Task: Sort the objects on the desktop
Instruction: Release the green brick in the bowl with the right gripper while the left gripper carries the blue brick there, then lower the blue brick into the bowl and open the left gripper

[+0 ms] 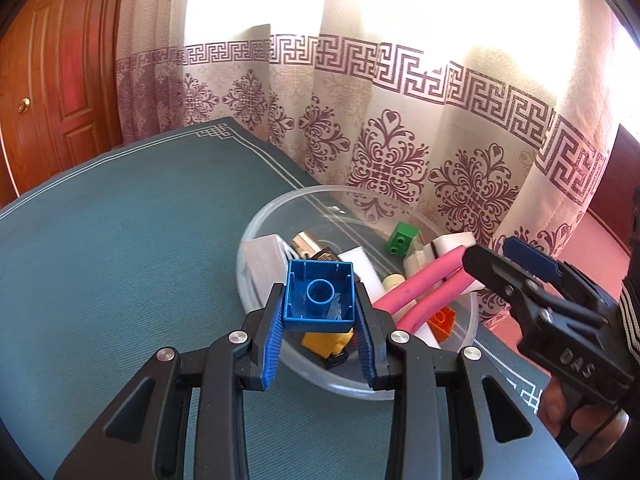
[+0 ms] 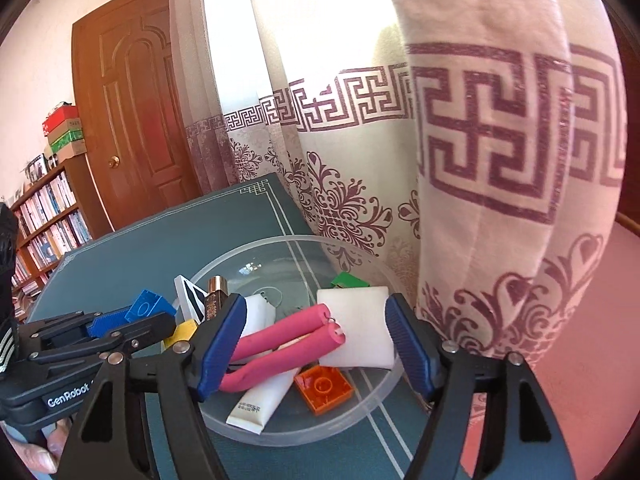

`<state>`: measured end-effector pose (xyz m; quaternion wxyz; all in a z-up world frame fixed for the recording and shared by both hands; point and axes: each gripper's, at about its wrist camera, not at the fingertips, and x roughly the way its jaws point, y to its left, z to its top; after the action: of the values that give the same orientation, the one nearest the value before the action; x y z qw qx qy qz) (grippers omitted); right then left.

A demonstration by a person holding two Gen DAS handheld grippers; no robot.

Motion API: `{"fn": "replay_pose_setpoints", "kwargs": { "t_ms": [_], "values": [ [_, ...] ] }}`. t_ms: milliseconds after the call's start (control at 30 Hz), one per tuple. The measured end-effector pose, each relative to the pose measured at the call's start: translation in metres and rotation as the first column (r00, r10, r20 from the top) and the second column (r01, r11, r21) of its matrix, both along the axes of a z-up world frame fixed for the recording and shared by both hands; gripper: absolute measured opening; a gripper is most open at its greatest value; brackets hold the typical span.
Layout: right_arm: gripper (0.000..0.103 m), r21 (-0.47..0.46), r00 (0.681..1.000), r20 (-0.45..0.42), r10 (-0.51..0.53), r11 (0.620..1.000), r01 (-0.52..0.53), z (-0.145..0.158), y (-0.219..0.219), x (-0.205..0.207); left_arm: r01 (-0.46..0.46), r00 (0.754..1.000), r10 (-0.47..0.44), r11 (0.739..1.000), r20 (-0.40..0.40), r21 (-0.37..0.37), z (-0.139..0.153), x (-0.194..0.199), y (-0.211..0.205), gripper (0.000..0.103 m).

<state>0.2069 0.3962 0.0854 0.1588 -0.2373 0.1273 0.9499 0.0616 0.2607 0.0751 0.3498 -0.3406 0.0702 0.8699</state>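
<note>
My left gripper [image 1: 319, 300] is shut on a blue building brick [image 1: 319, 298], hollow underside toward the camera, just over the near rim of a clear plastic bowl [image 1: 256, 224]. The same brick [image 2: 150, 305] shows at the left of the right wrist view. My right gripper [image 2: 316, 312] stands open above the bowl [image 2: 360, 412], with nothing pressed between its pads. Under it lie a pink foam loop [image 2: 288, 340], a white block [image 2: 356, 320], an orange brick [image 2: 324, 388], a white tube [image 2: 260, 400], and a green brick [image 2: 348, 280]. A yellow brick [image 1: 326, 342] lies below the blue one.
The bowl sits near the right edge of a teal table mat [image 1: 120, 260]. A patterned curtain [image 1: 400, 140] hangs close behind the bowl. A wooden door [image 1: 56, 80] is at the far left, and a bookshelf [image 2: 44, 216] beside it. A hand [image 1: 560, 404] holds the right gripper's handle.
</note>
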Motion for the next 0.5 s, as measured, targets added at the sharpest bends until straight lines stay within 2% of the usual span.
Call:
{"fn": "replay_pose_setpoints", "kwargs": {
  "t_ms": [200, 333, 500],
  "values": [
    [0.079, -0.001, 1.0, 0.008, -0.024, 1.0, 0.024, -0.006, 0.009, 0.02, 0.037, 0.999, -0.037, 0.999, 0.002, 0.005, 0.0, -0.001, 0.024, 0.035],
    [0.079, -0.035, 0.999, 0.02, -0.029, 0.999, 0.03, -0.014, 0.016, 0.025, 0.05, 0.999, -0.051, 0.999, 0.008, 0.014, 0.001, -0.004, 0.036, 0.035],
    [0.08, -0.06, 1.0, 0.026, -0.012, 0.998, 0.014, -0.016, 0.015, 0.027, 0.067, 0.997, -0.067, 0.998, 0.044, 0.009, -0.003, -0.01, 0.048, 0.035]
  ]
}}
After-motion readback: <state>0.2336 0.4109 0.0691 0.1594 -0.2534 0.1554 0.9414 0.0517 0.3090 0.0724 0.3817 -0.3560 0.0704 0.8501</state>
